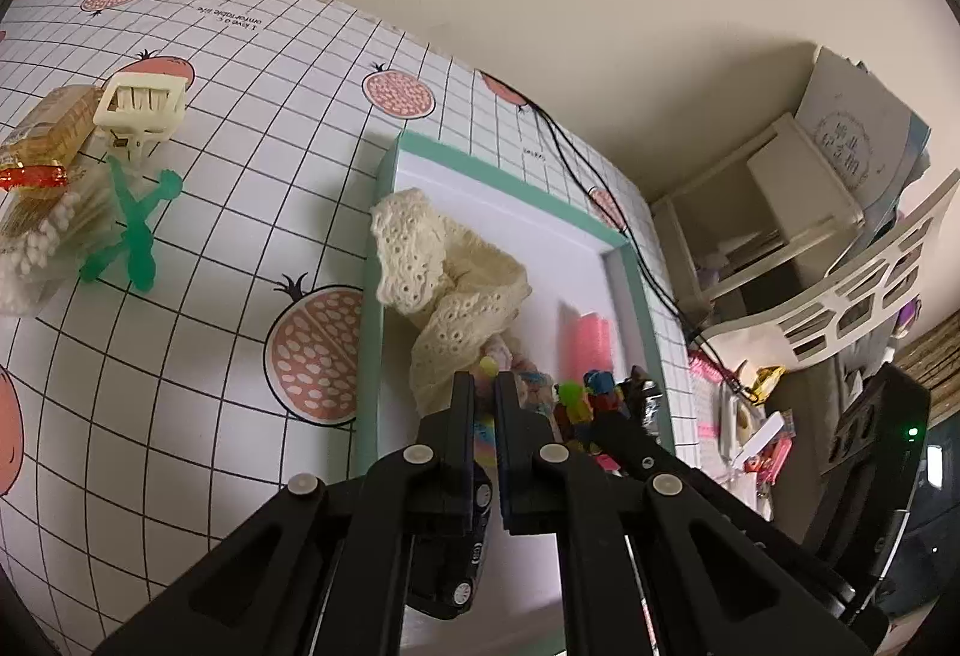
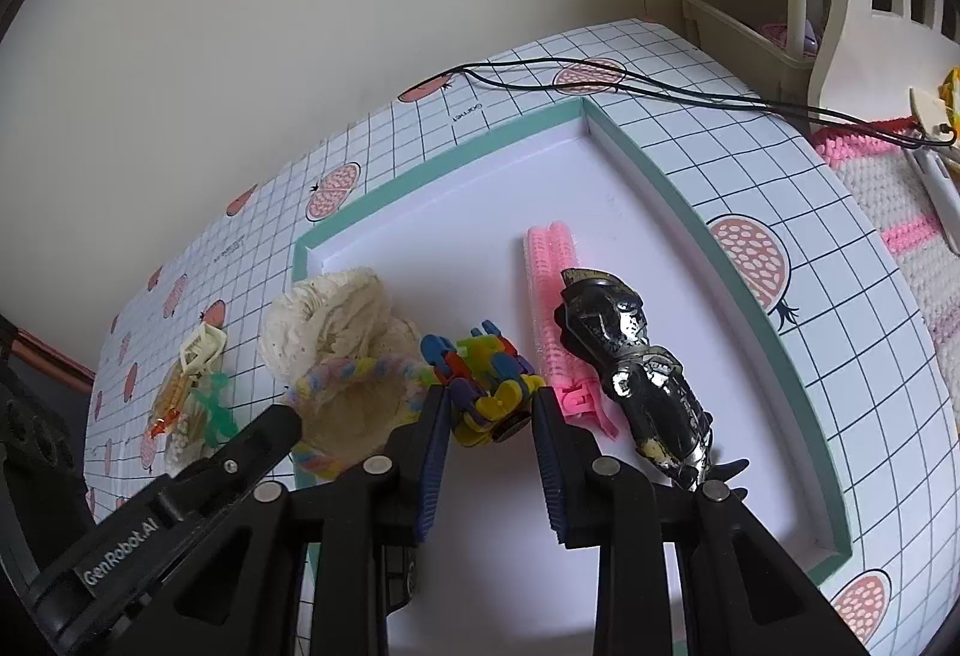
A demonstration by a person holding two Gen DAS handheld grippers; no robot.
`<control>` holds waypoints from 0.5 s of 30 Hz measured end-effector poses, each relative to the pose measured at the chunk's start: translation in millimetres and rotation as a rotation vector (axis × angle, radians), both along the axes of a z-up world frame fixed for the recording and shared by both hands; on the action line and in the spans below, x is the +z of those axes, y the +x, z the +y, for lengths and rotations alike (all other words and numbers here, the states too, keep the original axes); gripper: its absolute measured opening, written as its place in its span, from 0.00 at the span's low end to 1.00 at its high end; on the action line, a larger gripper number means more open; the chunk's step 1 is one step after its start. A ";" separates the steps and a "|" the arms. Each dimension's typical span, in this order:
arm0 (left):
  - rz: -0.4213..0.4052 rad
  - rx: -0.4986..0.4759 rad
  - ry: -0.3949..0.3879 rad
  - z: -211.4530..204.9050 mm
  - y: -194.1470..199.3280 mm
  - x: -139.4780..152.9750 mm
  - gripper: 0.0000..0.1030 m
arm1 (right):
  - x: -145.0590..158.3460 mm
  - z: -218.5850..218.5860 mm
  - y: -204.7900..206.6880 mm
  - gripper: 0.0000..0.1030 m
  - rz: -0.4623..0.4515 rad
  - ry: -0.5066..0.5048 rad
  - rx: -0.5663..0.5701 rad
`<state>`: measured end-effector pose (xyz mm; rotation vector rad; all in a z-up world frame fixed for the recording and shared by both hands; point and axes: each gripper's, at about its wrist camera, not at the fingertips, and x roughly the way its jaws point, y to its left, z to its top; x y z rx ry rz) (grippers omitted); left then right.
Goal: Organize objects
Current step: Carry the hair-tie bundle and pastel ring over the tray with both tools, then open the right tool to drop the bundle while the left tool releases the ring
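Pastel rainbow fuzzy loop point(image 2: 354, 374) pinched in left claw point(image 1: 480, 386), teal-rimmed tray point(image 2: 420, 188)

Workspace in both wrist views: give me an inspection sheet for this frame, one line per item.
Surface: table under a grid cloth with pomegranate prints.
Job's things: teal-rimmed tray holds cream lace fabric, pastel braided loop, multicoloured block toy, pink hair roller and a dark metallic figure.
Clutter: outside the tray, cream hair claw, green stick figure, pack of cotton swabs.
Grippers: left gripper nearly closed around the braided loop; right gripper open, straddling the block toy.
Cables: black cord lies across the table's far edge.
Surroundings: plain wall, cream shelf unit, pink crochet piece.
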<state>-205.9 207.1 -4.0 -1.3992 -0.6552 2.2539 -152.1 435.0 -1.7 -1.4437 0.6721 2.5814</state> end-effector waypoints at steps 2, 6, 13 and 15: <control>-0.008 -0.001 -0.003 -0.5 -0.1 -1.6 0.06 | -0.8 -1.5 -0.2 0.30 -0.006 0.003 0.005; -0.024 -0.003 -0.017 -1.0 -0.1 -4.5 0.06 | -0.9 -3.0 -0.3 0.30 -0.009 0.012 0.010; -0.032 -0.009 -0.018 -1.5 0.4 -3.2 0.06 | 1.1 -3.3 0.3 0.30 -0.001 0.019 0.010; -0.031 -0.011 -0.012 -1.8 0.7 -1.5 0.07 | 3.0 -2.7 0.6 0.30 0.010 0.018 0.009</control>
